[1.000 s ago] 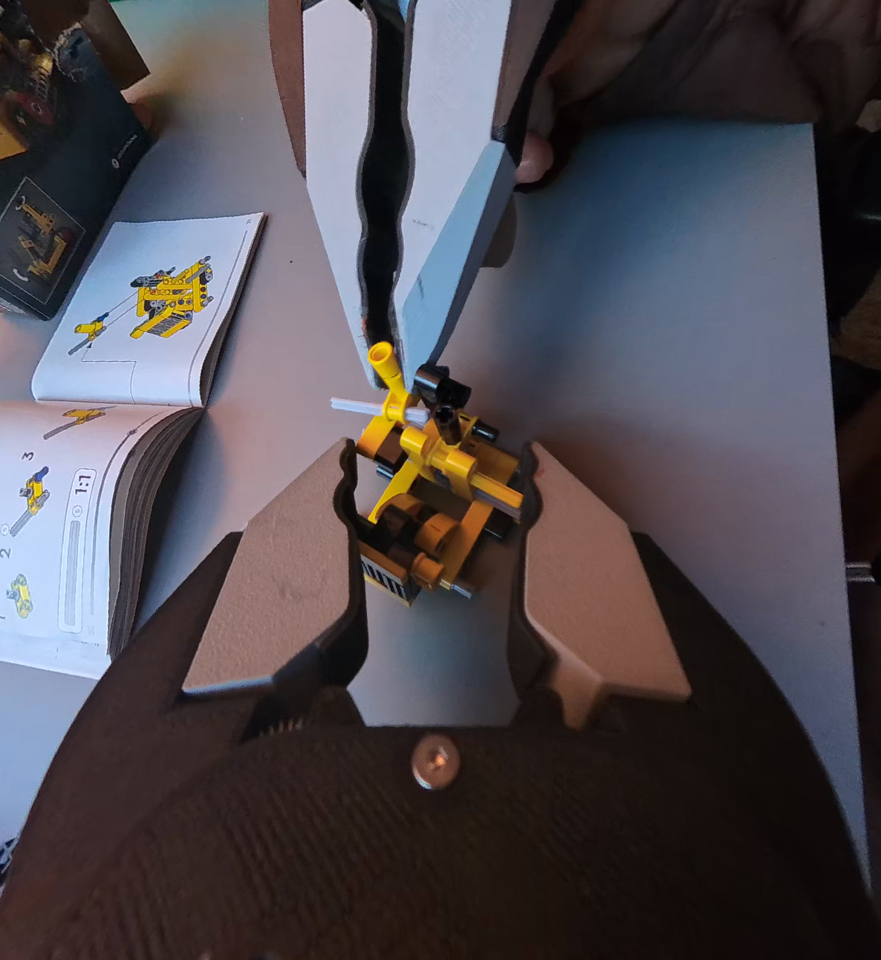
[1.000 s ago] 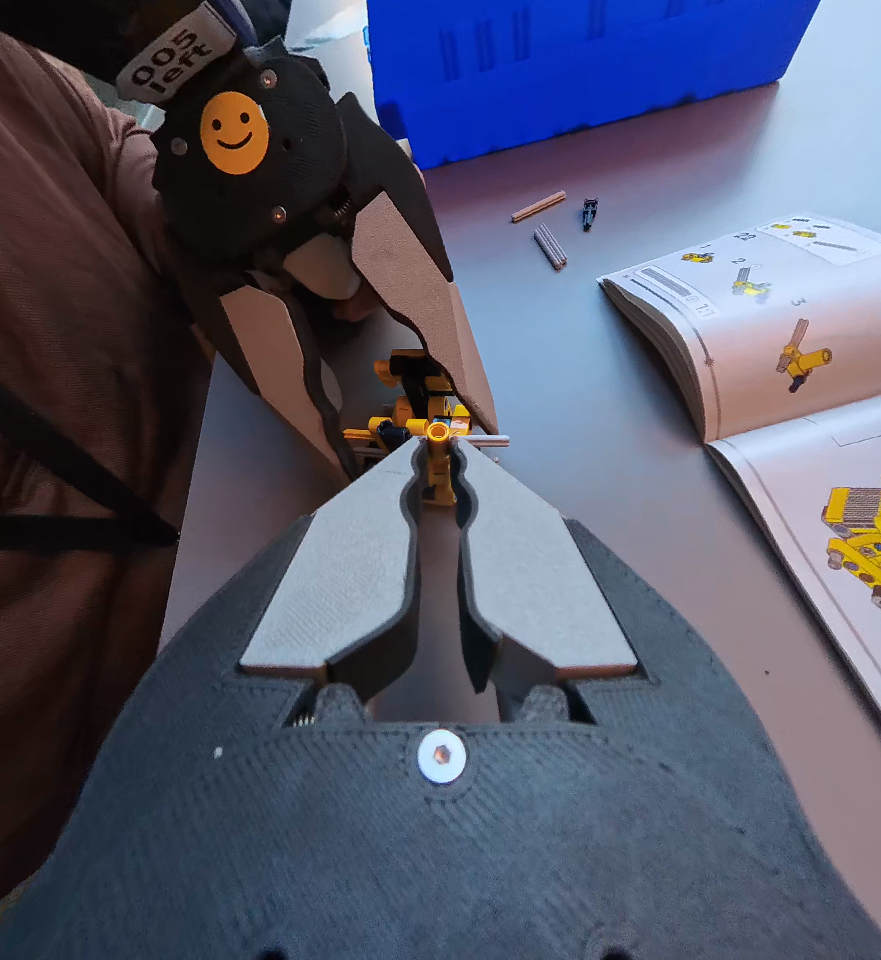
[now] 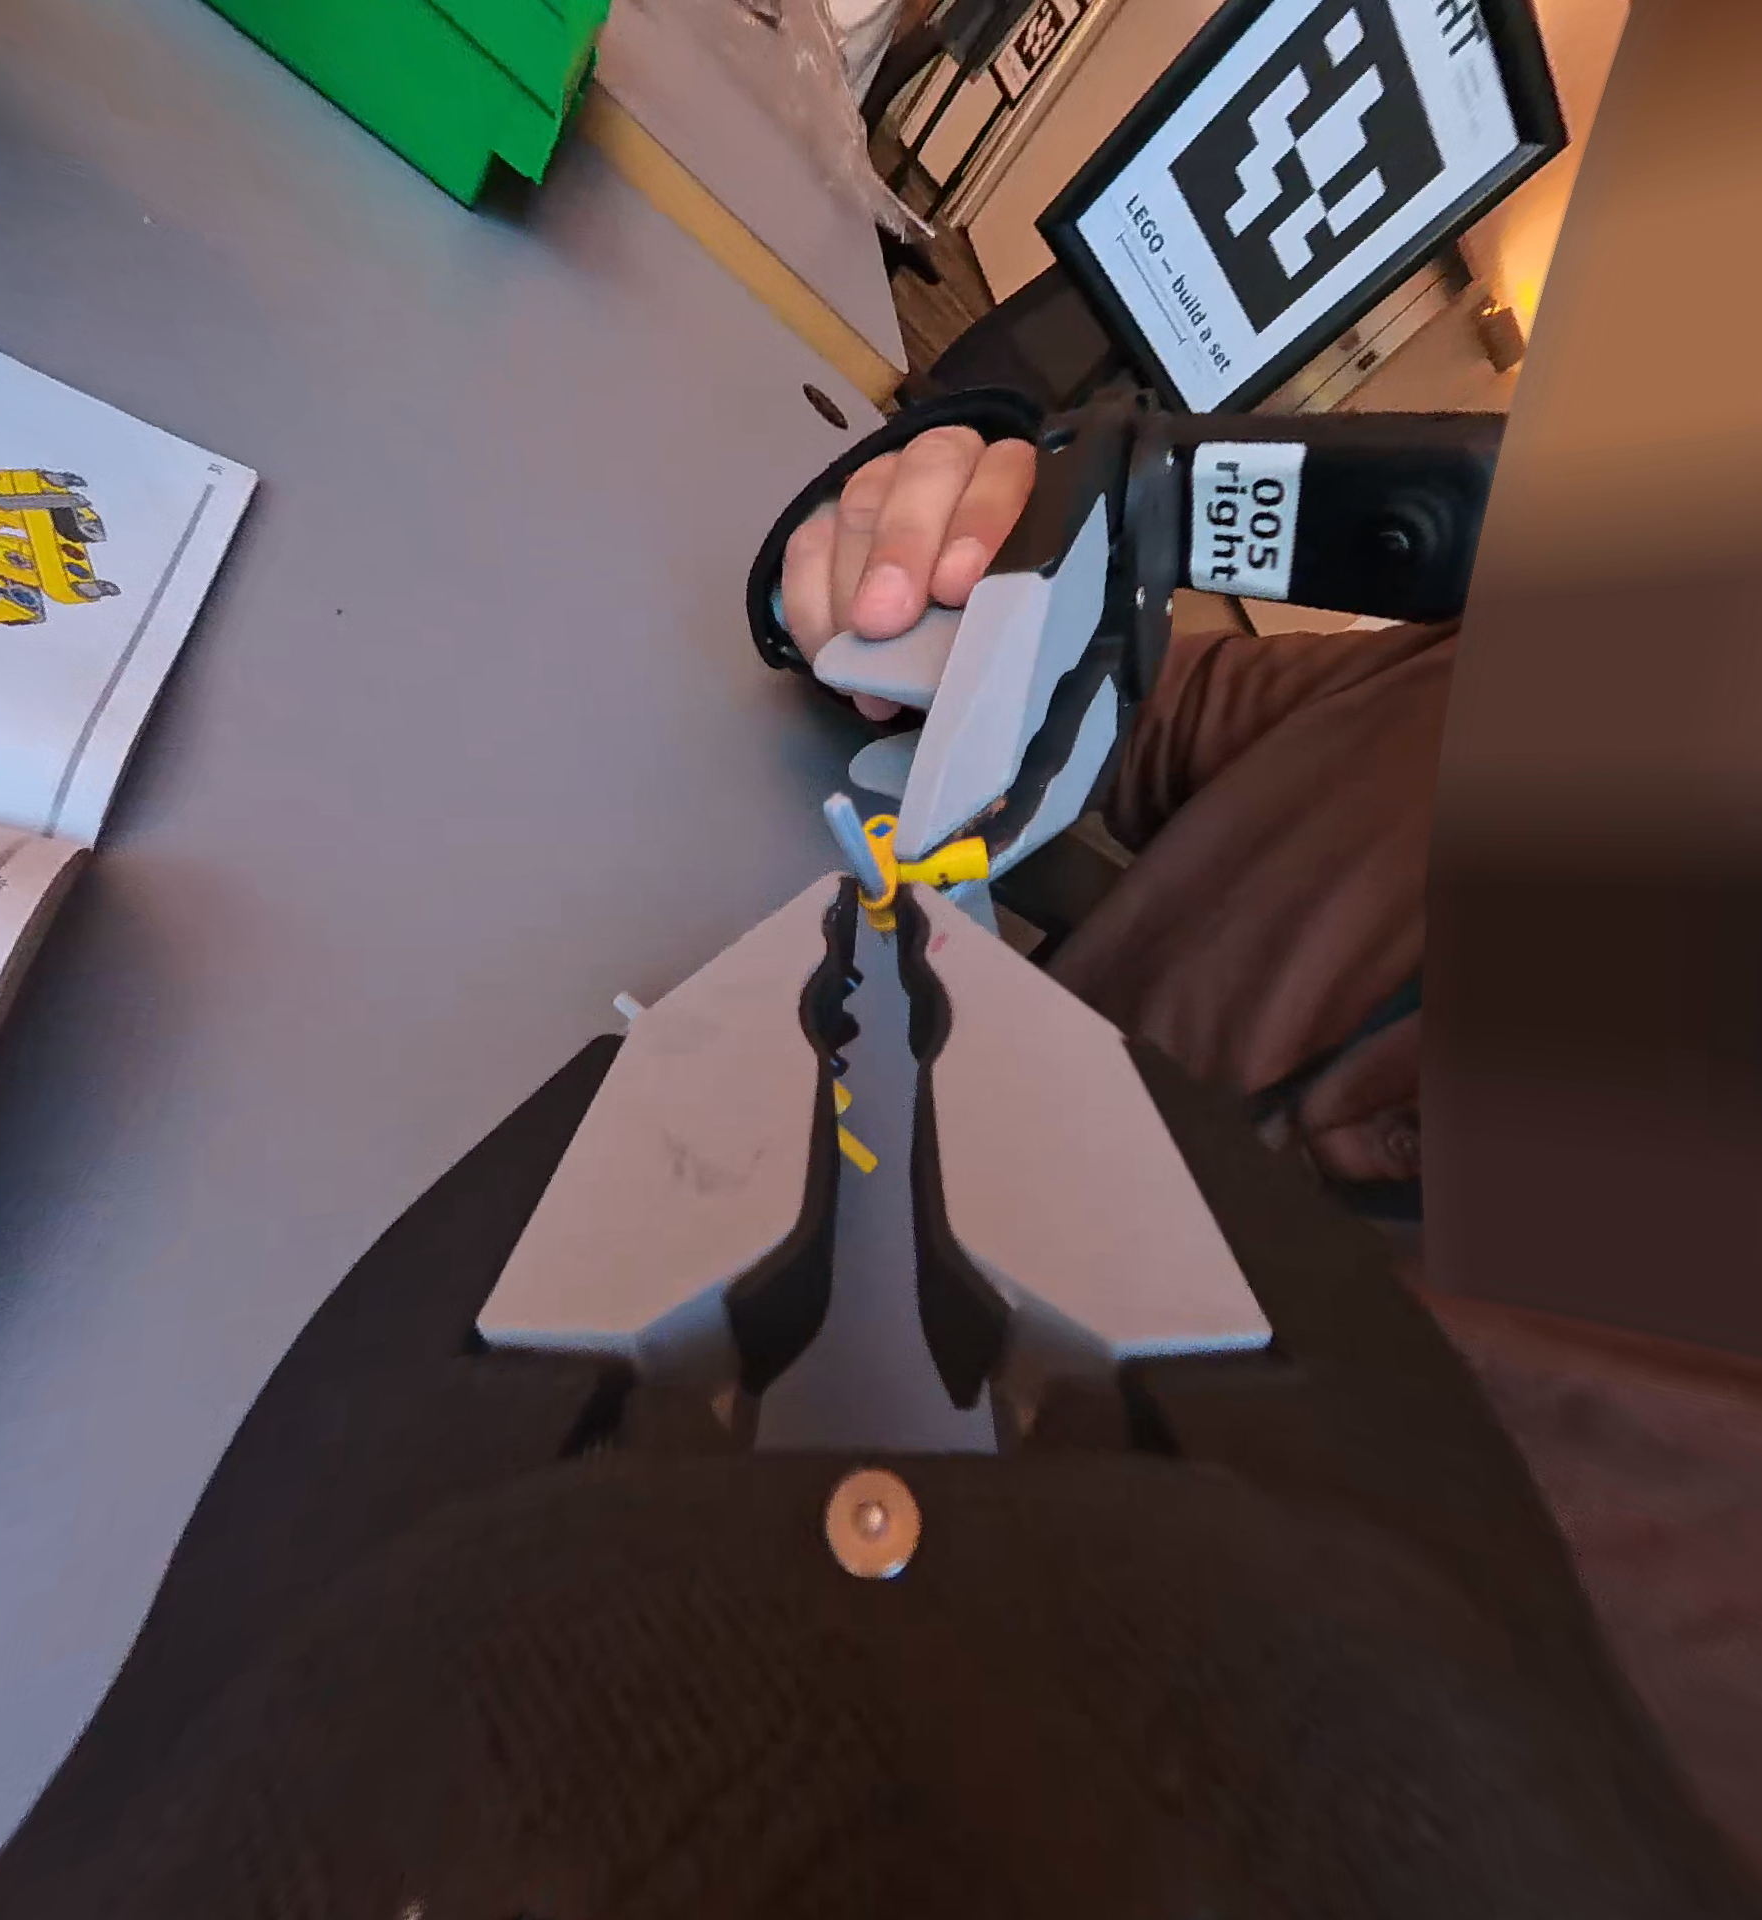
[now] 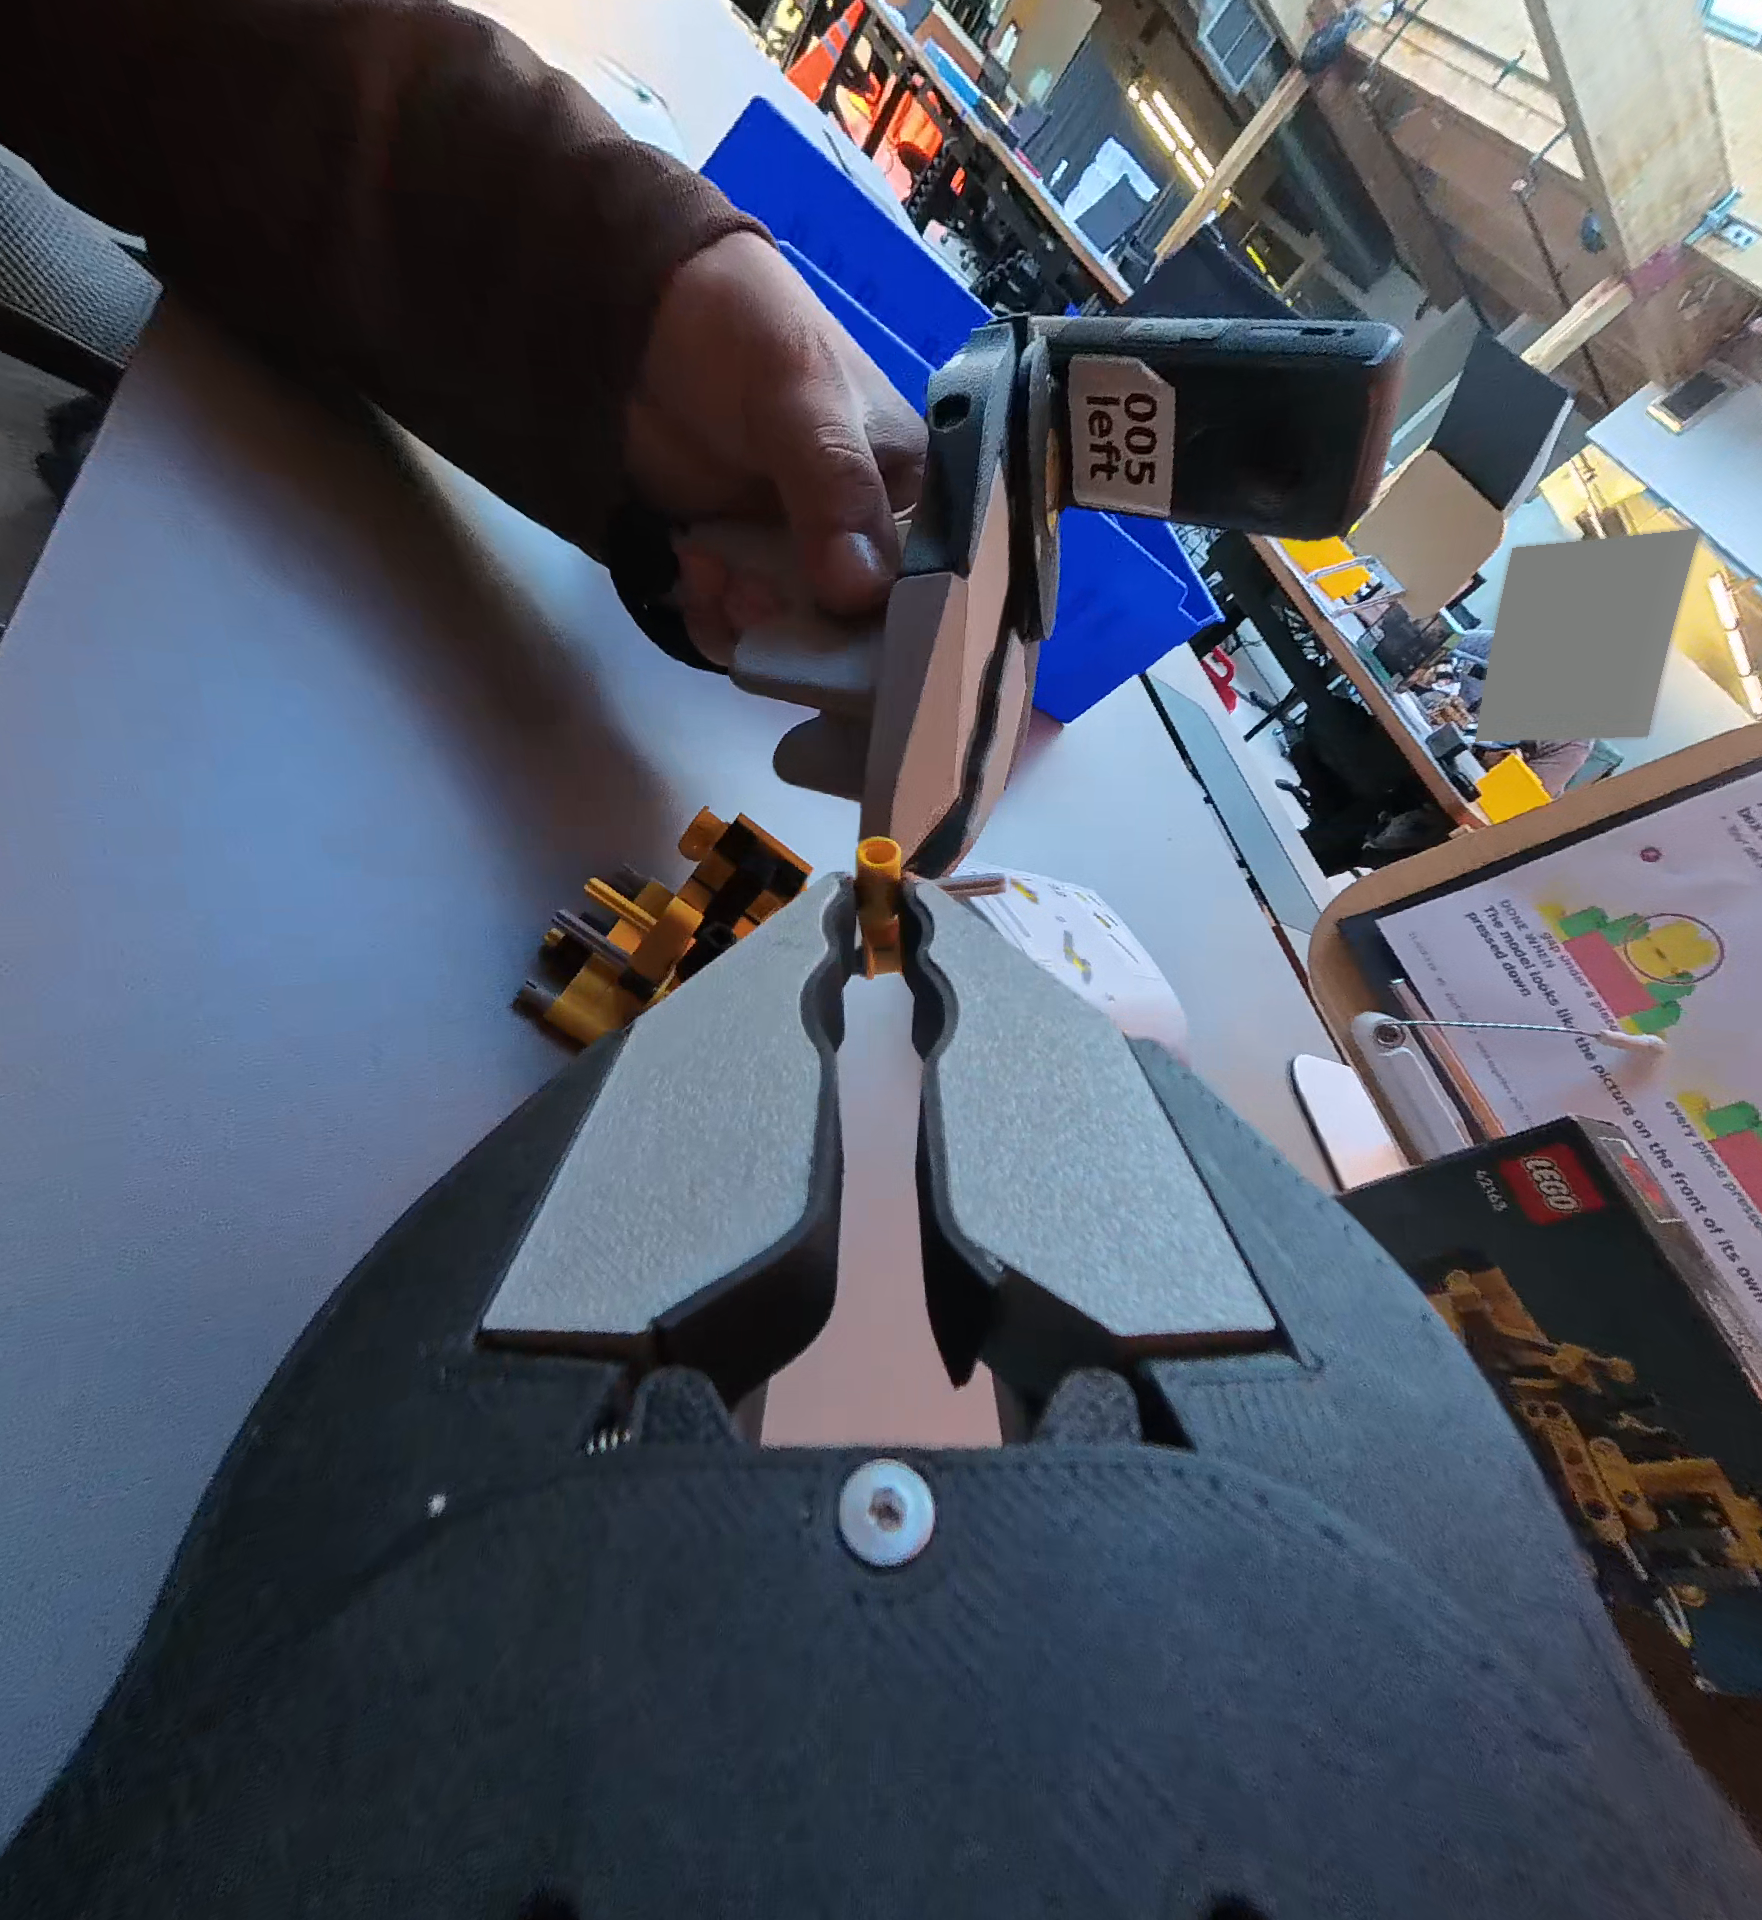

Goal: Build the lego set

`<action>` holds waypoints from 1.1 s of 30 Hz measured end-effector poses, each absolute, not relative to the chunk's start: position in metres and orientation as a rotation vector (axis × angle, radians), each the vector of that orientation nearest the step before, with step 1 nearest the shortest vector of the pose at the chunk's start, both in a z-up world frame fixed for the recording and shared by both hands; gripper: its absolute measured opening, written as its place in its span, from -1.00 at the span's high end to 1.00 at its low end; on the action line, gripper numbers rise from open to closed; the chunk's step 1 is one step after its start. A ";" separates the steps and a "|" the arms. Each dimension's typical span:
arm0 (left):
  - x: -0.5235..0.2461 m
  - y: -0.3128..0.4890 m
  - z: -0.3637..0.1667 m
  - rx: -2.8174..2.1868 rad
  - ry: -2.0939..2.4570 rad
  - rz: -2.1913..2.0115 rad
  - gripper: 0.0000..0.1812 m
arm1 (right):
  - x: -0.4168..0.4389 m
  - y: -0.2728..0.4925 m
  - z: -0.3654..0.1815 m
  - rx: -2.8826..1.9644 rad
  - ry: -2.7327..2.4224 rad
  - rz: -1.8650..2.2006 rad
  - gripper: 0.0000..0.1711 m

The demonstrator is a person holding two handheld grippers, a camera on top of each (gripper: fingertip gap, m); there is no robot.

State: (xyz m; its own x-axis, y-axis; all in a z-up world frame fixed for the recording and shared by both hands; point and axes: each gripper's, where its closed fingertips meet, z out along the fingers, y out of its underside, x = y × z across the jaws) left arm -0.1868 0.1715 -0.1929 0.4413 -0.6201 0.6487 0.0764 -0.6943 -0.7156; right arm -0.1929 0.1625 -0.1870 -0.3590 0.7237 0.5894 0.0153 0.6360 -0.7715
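Right tongs [image 4: 879,902] narrow, tips pinching small yellow connector piece [image 4: 878,906], lifted above surface [image 4: 233,831]. Left tongs [image 3: 875,906] also nearly closed, gripping same piece from opposite side; grey axle [image 3: 849,837] sticks out of it. Farther, partly built yellow-black model [image 4: 664,925] lies on surface. Beyond, open instruction booklet [image 3: 66,582], blue bin [image 4: 856,281] toward far edge.

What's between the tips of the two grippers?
A small yellow connector with a grey axle, pinched by the left gripper and right gripper; both wrist views show it.
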 end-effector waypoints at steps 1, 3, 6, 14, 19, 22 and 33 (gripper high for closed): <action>-0.186 0.171 -0.194 -2.007 0.461 -1.286 0.95 | -0.193 0.162 -0.188 -0.596 -1.803 0.839 0.96; -0.186 0.173 -0.193 -1.999 0.450 -1.312 0.95 | -0.193 0.162 -0.187 -0.601 -1.796 0.844 0.96; -0.185 0.170 -0.197 -2.028 0.484 -1.347 0.95 | -0.192 0.161 -0.192 -0.608 -1.831 0.866 0.90; -0.170 0.136 -0.220 -2.302 0.936 -1.552 0.95 | -0.168 0.152 -0.197 -0.633 -2.019 1.181 0.52; -0.161 0.129 -0.220 -2.400 1.083 -1.632 0.95 | -0.157 0.136 -0.208 -0.532 -2.118 1.180 0.45; -0.154 0.132 -0.214 -2.403 1.085 -1.701 0.95 | -0.156 0.129 -0.208 -0.478 -2.120 1.141 0.55; -0.158 0.157 -0.199 -2.283 0.823 -1.708 0.94 | -0.167 0.147 -0.201 -0.531 -2.005 0.984 0.74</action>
